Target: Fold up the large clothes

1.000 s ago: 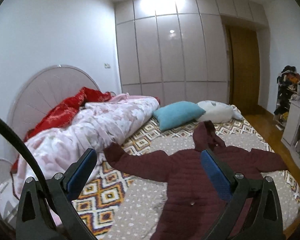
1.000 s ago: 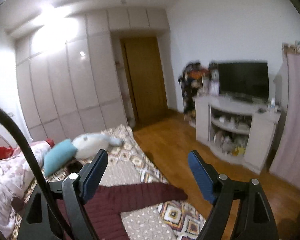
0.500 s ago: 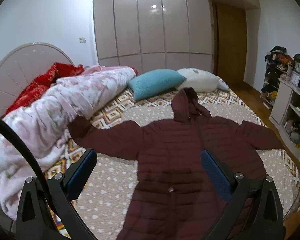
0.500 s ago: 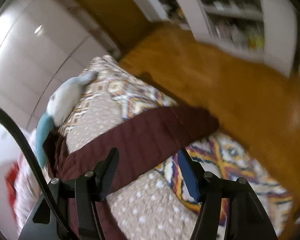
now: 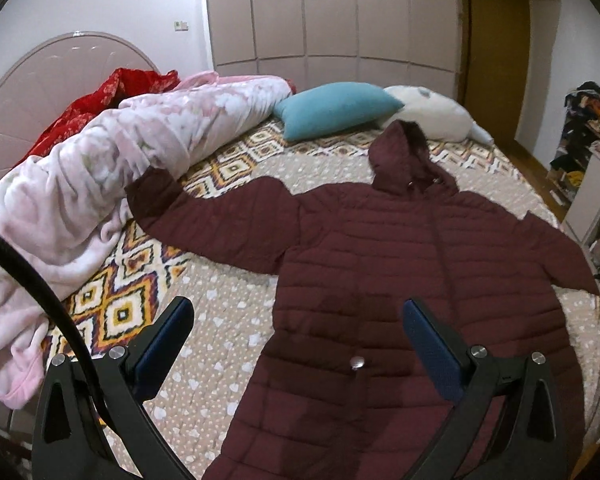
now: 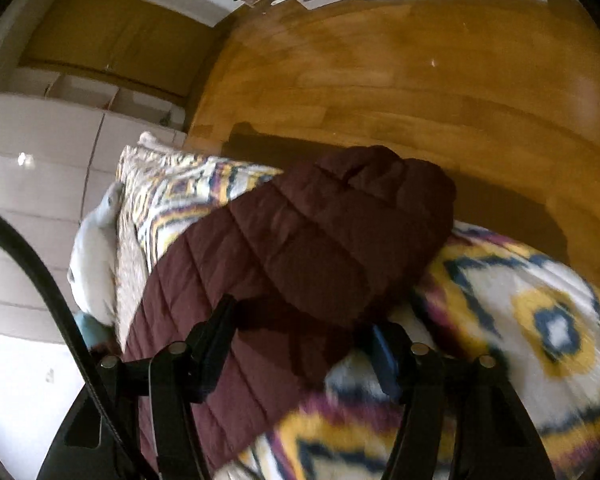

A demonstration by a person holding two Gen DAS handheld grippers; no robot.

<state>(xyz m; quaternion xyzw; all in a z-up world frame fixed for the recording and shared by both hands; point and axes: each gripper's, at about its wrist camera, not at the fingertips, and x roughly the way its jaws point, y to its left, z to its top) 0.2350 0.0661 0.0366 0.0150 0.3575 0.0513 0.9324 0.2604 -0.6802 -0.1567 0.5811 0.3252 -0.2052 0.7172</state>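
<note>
Left gripper [image 5: 296,320], seen in the left wrist view, hangs released above the bed [image 5: 228,308], its fingers spread wide with nothing between them; one blue pad [image 5: 168,332] sits at 8 o'clock and the other at 4 o'clock. Between and beyond them the jacket [image 5: 380,264] lies flat and face up, hood [image 5: 404,156] toward 12 o'clock and sleeves stretched to 10 and 3 o'clock, a layout that likely serves to expose the fold lines. A pink quilt [image 5: 100,168] is bunched at 9 o'clock, touching the far cuff, and a blue pillow [image 5: 332,108] and a white pillow [image 5: 428,112] lie past the hood. Compared with half a second earlier, this camera has tipped further down, so the jacket fills more of the view. In the right wrist view, the right gripper [image 6: 304,340] is lowered onto the sleeve [image 6: 320,248] that reaches the bed edge at 12 o'clock, above the wooden floor [image 6: 420,80]. Its fingers straddle the sleeve but appear not yet clenched, with fabric lying between them; the placement suggests a grasp near the cuff to swing the sleeve inward. Against the earlier frame, the gripper has come much closer and its gap has narrowed around the cloth.
</note>
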